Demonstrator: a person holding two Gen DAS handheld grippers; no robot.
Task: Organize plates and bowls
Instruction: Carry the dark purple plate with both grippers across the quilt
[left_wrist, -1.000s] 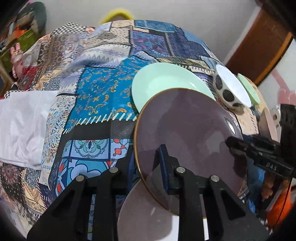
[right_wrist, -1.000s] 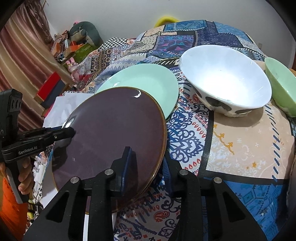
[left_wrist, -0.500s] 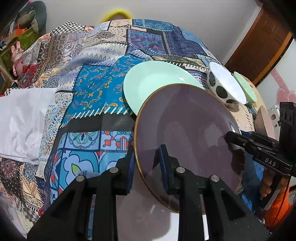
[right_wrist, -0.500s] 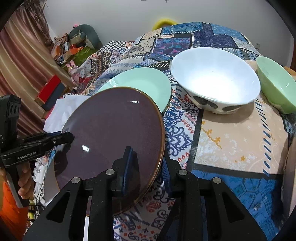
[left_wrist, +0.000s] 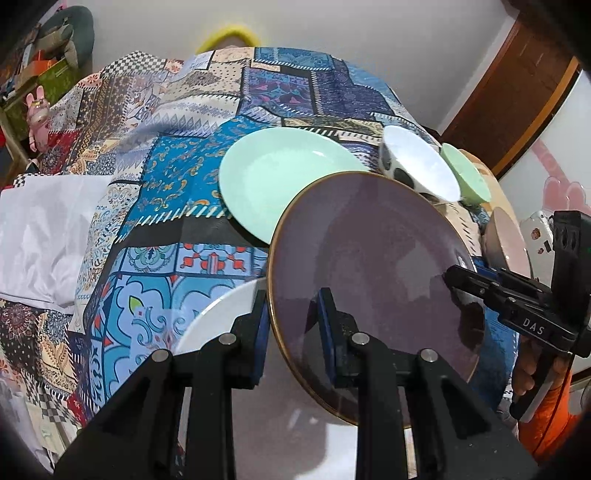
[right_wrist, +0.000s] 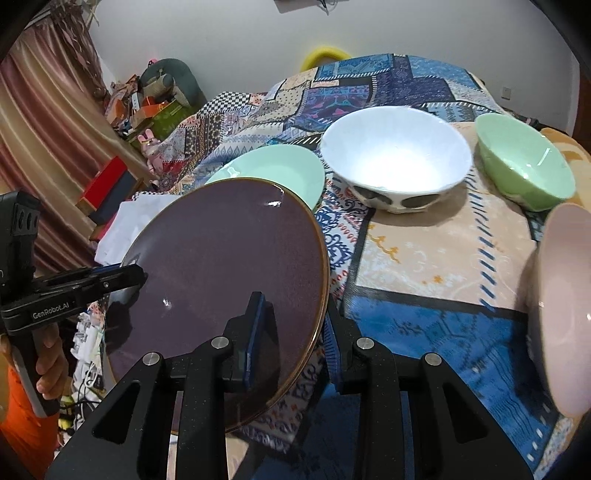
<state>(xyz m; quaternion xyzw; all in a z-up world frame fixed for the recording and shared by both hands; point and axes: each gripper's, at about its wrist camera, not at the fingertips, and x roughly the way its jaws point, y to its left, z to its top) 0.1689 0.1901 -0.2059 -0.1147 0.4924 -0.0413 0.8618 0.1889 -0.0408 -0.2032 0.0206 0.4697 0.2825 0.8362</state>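
Note:
A dark purple plate with a gold rim (left_wrist: 369, 266) (right_wrist: 221, 266) hangs tilted above the patchwork cloth, held by both grippers. My left gripper (left_wrist: 291, 306) is shut on its left edge and shows in the right wrist view as a black gripper (right_wrist: 138, 275). My right gripper (right_wrist: 293, 306) is shut on the opposite edge and appears in the left wrist view at the plate's right (left_wrist: 448, 275). Under the purple plate lies a white plate (left_wrist: 218, 321). Just beyond it sits a mint plate (left_wrist: 280, 184) (right_wrist: 273, 166).
Right of the mint plate stand a white bowl with black spots (right_wrist: 395, 162), a green bowl (right_wrist: 524, 162) and, nearer, a pink bowl (right_wrist: 565, 306). A white sheet (left_wrist: 44, 221) lies at the left. Boxes and toys (right_wrist: 155, 107) crowd the far left floor.
Both grippers have lifted the purple plate and drawn back a little. More of the white plate shows beneath it, and the pink bowl has come into the right wrist view.

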